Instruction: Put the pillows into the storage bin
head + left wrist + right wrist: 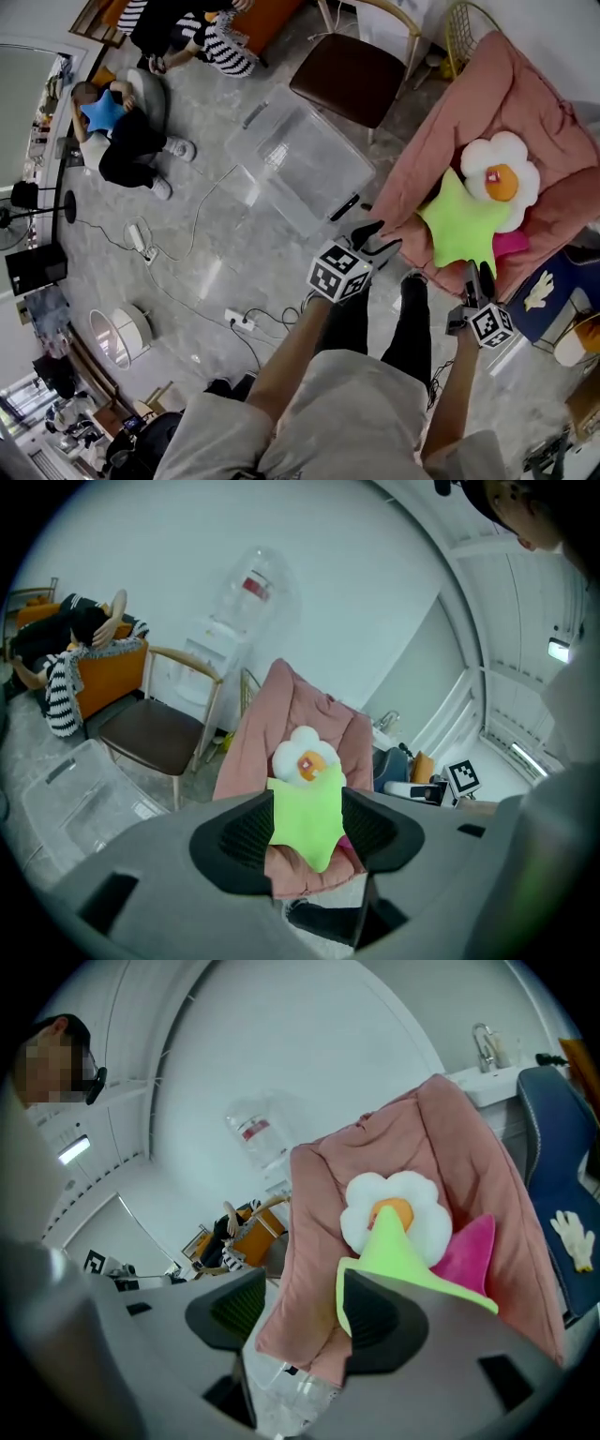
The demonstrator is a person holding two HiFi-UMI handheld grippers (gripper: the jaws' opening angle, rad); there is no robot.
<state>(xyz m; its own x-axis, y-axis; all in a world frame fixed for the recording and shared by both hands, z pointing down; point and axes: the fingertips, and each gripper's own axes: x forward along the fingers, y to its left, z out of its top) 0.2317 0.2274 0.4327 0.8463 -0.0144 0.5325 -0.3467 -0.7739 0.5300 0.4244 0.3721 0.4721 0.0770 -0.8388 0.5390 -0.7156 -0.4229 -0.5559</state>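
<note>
Storage bin (305, 164): clear plastic, on the floor, well apart from the pillows; no pillow in it yet.
Left hand-held gripper (375, 236): jaws partly apart, holding nothing, at the edge of the pink blanket (441, 131).
Green star pillow (457, 232): lies on the blanket, overlapping the flower pillow.
Right hand-held gripper (478, 275): jaws partly apart, empty, by the star's lower point.
Flower pillow (502, 178): white with an orange centre; a pink pillow (513, 246) is just beside it.
Risk: a pinch on one star point may slip, and catching blanket fabric could drag the other pillows off.
</note>
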